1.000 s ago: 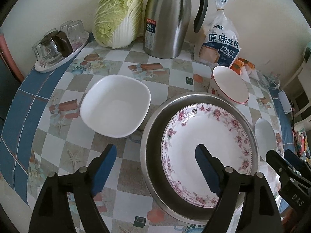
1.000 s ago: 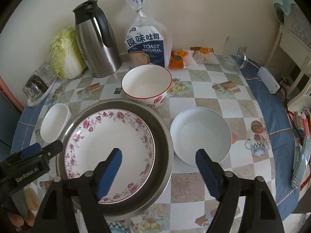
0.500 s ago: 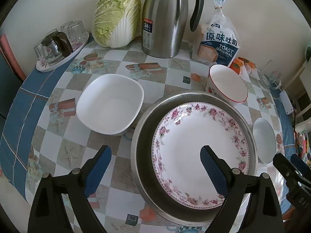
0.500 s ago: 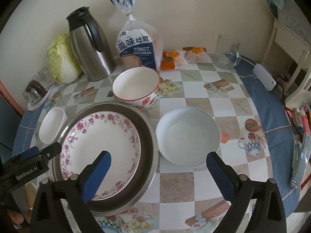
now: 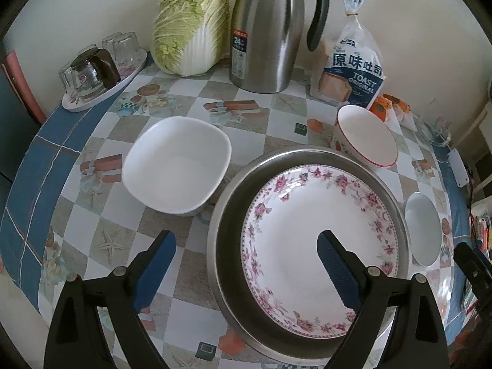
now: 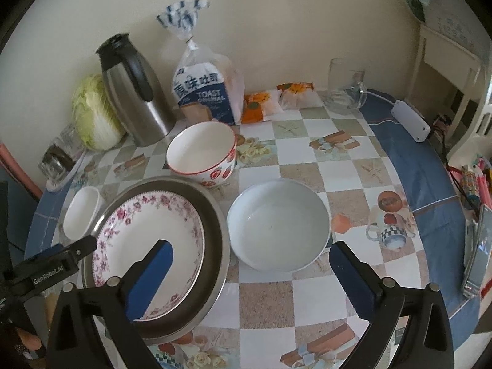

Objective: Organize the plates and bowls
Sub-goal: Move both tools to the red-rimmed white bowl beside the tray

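Four dishes sit across the table (image 6: 307, 166). Leftmost, the square bowl (image 5: 176, 166) lies just beside the steel pan (image 5: 229, 246), which holds the floral plate (image 5: 316, 230) well inside its rim. Behind the pan, touching or nearly touching its rim, stands the red-rimmed bowl (image 6: 203, 150). Next comes the round bowl (image 6: 278, 224), just beside the pan, with bare cloth to its right out to the table's blue edge. Left gripper (image 5: 246, 264) hangs spread over the pan's left rim; right gripper (image 6: 252, 272) hangs spread, straddling the round bowl's near edge, holding nothing.
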Demonstrator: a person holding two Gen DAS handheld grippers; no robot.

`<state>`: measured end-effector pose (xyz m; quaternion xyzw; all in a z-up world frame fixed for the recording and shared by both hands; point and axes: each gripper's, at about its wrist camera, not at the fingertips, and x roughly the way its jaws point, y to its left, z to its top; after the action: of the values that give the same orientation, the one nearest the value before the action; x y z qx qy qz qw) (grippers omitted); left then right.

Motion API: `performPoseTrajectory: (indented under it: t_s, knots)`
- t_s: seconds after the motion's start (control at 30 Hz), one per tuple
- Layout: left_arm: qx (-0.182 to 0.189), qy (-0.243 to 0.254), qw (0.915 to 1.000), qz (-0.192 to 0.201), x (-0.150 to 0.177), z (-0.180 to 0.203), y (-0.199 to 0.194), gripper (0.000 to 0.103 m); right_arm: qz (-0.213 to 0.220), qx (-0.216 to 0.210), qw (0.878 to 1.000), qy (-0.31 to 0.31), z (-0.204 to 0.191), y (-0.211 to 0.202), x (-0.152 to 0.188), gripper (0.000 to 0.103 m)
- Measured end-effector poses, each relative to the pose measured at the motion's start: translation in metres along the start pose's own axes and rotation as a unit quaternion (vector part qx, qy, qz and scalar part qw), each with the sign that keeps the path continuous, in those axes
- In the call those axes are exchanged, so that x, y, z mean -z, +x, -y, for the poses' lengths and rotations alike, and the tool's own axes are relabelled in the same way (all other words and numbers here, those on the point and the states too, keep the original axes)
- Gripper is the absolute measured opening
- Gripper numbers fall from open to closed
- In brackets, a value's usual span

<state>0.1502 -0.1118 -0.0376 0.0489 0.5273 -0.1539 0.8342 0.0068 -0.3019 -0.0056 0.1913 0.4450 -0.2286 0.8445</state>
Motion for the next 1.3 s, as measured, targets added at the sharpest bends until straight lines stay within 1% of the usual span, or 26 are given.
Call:
performPoseTrajectory:
  t_s: [0.13,0.33,0.43,0.63,0.73,0.83,1.0,1.07,1.2,1.3]
  knots:
    - [0.008,0.004,1.0,0.0,0.0,-0.001,0.001,0.093,0.003,-0.004,1.0,0.001,0.004,0.001,0.001,0.103]
    - [0.006,0.011,0.9999,0.0,-0.003,0.003,0.003,0.093,0.002,-0.014,1.0,0.012,0.009,0.008,0.003,0.103]
    - [0.011,0.014,0.9998,-0.006,-0.01,0.006,0.006,0.093,0.0,-0.014,1.0,0.014,0.01,0.011,0.004,0.103]
    - [0.009,0.023,0.9997,0.009,-0.027,0.008,0.0,0.093,-0.007,-0.019,1.0,0.02,0.011,0.021,0.002,0.103]
    - [0.017,0.037,0.9991,0.011,-0.04,0.009,-0.003,0.093,-0.006,-0.022,0.999,0.022,0.009,0.023,0.0,0.103]
    - [0.037,0.049,0.998,0.016,-0.056,0.009,-0.008,0.093,-0.005,-0.024,0.999,0.021,0.005,0.024,-0.005,0.103]
    - [0.045,0.053,0.9972,0.027,-0.089,0.003,-0.016,0.093,-0.004,-0.041,0.999,0.029,-0.001,0.028,-0.014,0.103]
    - [0.04,0.059,0.997,0.028,-0.102,0.003,-0.016,0.093,-0.007,-0.047,0.998,0.031,-0.004,0.032,-0.019,0.103]
    - [0.015,0.089,0.9949,0.045,-0.122,0.006,-0.016,0.094,-0.011,-0.045,0.999,0.03,-0.009,0.036,-0.032,0.103]
    - [0.024,0.091,0.9947,0.043,-0.137,0.005,-0.014,0.094,-0.01,-0.04,0.999,0.018,-0.015,0.038,-0.045,0.103]
